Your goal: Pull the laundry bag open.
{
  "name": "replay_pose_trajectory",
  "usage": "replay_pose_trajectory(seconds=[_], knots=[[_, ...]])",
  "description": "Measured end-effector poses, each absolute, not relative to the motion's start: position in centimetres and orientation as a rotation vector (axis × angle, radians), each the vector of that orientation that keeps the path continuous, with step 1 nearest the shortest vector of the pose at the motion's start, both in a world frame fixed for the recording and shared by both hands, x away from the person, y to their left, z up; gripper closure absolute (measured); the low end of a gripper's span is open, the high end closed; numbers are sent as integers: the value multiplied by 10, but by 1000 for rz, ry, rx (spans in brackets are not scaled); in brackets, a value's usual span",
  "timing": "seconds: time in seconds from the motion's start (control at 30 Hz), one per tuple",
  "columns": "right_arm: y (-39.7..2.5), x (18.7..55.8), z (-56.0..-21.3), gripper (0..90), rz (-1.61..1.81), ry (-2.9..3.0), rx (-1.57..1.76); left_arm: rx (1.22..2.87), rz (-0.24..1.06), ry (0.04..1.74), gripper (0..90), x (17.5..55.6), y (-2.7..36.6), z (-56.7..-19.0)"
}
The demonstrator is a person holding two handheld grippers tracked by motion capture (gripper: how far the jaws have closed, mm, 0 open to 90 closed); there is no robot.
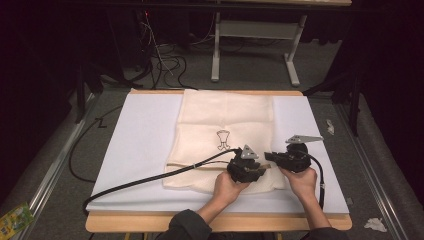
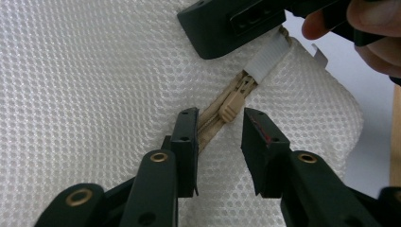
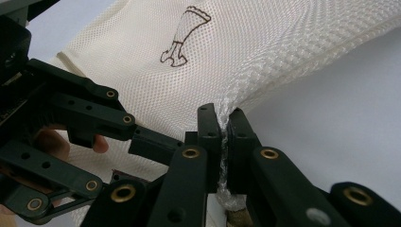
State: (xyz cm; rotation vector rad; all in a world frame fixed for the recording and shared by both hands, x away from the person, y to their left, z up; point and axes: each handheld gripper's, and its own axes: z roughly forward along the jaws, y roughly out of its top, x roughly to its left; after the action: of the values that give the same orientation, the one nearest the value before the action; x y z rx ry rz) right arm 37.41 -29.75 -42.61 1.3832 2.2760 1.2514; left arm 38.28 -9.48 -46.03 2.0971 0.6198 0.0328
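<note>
A cream mesh bag (image 1: pixel 225 115) with a small brown logo (image 1: pixel 223 140) lies flat on the white sheet. Its tan zipper pull (image 2: pixel 230 105) sits near the bag's front right corner. My left gripper (image 2: pixel 220 125) is open, one jaw on each side of the pull and not touching it; in the high view this left gripper (image 1: pixel 261 168) hovers over the bag's front edge. My right gripper (image 3: pixel 223 118) is shut on the mesh bag's edge just past the zipper end, lifting the fabric into a ridge. A white fabric tab (image 2: pixel 267 59) lies between the pull and the right gripper's jaws.
The white sheet (image 1: pixel 140 145) covers a wooden table (image 1: pixel 130 222). The left gripper's cable (image 1: pixel 150 179) trails left across the sheet. Floor cables (image 1: pixel 165 65) and another table's legs (image 1: pixel 215 50) lie beyond. A green packet (image 1: pixel 15 220) and crumpled paper (image 1: pixel 375 224) are on the floor.
</note>
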Motion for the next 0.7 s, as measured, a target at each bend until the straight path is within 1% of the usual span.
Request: replay_pose_trajectory(seconds=[0.2, 0.47, 0.53, 0.7], knots=[[-296, 374, -427, 882, 1244, 2275, 1388, 2115, 21, 566, 721, 381, -102, -456], [-296, 374, -427, 882, 1244, 2277, 1390, 2103, -23, 564, 769, 381, -102, -456], [-295, 374, -427, 882, 1244, 2278, 1388, 2106, -35, 587, 771, 383, -103, -457], [-294, 374, -428, 882, 1248, 2280, 1385, 2106, -42, 592, 815, 385, -103, -458]])
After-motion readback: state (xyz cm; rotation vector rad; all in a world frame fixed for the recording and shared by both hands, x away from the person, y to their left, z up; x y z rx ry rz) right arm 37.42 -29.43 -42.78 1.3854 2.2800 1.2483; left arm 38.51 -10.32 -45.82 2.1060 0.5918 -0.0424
